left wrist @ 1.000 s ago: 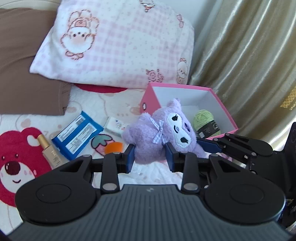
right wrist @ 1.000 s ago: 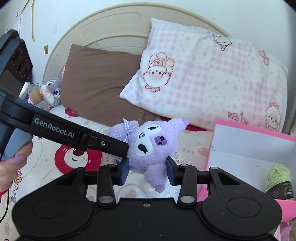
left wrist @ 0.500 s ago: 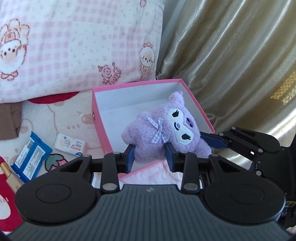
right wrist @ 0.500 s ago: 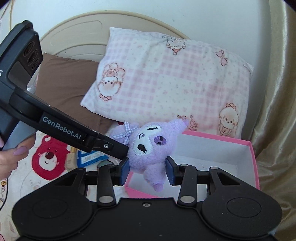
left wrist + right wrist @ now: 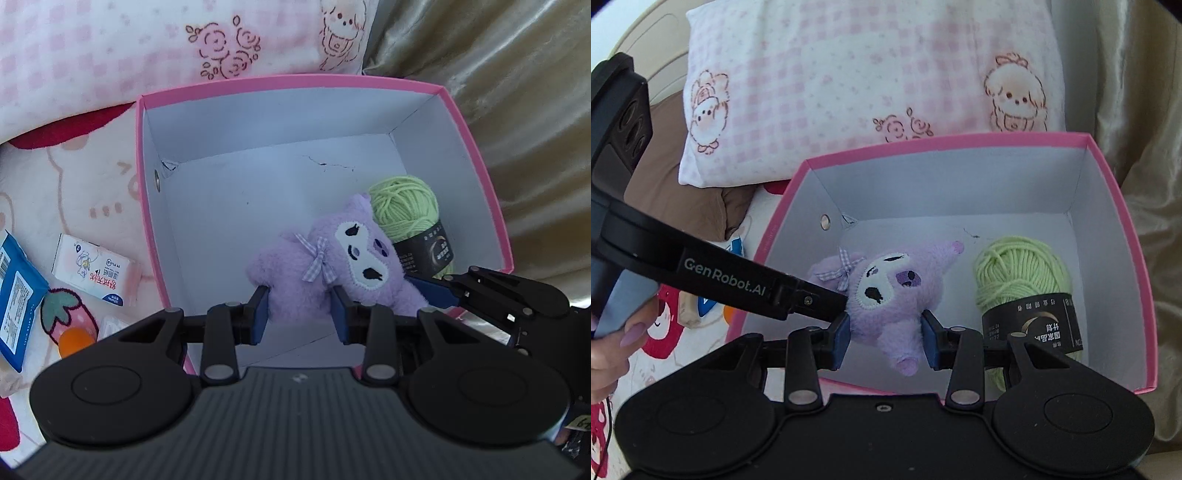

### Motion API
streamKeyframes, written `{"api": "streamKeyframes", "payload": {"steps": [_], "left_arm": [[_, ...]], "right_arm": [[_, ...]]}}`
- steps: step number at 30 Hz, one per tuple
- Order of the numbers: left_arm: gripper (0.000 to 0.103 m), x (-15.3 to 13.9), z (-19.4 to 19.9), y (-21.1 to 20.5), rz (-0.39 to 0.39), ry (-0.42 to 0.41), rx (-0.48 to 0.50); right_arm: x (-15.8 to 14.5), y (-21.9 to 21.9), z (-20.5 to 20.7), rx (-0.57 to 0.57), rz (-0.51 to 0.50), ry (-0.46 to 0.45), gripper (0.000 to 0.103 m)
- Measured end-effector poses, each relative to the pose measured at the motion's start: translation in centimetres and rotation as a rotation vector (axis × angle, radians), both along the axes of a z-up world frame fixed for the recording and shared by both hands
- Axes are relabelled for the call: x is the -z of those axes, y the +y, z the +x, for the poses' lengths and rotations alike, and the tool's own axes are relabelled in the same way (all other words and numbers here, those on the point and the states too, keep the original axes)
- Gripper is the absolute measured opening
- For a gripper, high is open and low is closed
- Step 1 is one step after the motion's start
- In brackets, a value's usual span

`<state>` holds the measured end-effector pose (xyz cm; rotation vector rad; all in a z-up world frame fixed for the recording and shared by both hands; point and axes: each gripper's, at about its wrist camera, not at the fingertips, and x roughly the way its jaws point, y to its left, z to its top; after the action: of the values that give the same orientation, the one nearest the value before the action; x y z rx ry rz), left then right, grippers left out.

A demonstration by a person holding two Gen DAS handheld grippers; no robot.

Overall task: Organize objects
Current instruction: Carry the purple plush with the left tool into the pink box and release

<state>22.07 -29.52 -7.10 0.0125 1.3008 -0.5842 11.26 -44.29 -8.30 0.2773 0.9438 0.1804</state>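
Both our grippers, left (image 5: 300,313) and right (image 5: 885,339), still pinching the purple plush (image 5: 332,269), have carried it from above the bedspread into the pink box (image 5: 476,155) beside the green yarn (image 5: 404,210), ready for release.

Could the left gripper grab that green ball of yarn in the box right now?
Probably not yet. The left gripper is shut on the purple plush toy, which lies against the green yarn inside the pink box. The right gripper grips the toy too.

Lighting: bright, soft daylight, sheen on curtain (image 5: 517,92); sharp centre, fisheye bowing and dark vignette at corners.
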Motion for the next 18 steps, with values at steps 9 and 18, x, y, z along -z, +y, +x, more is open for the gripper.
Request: {"api": "streamKeyframes", "payload": {"steps": [9, 18], "left_arm": [[0.035, 4.1, 1.3, -1.7, -0.019, 0.100, -0.047], [0.044, 3.6, 0.0, -0.7, -0.045, 0.052, -0.047]], "right_arm": [[1.9, -1.3, 1.7, 0.061, -0.046, 0.127, 0.045], [1.5, 0.1, 1.6, 0.063, -0.180, 0.164, 0.061]]}}
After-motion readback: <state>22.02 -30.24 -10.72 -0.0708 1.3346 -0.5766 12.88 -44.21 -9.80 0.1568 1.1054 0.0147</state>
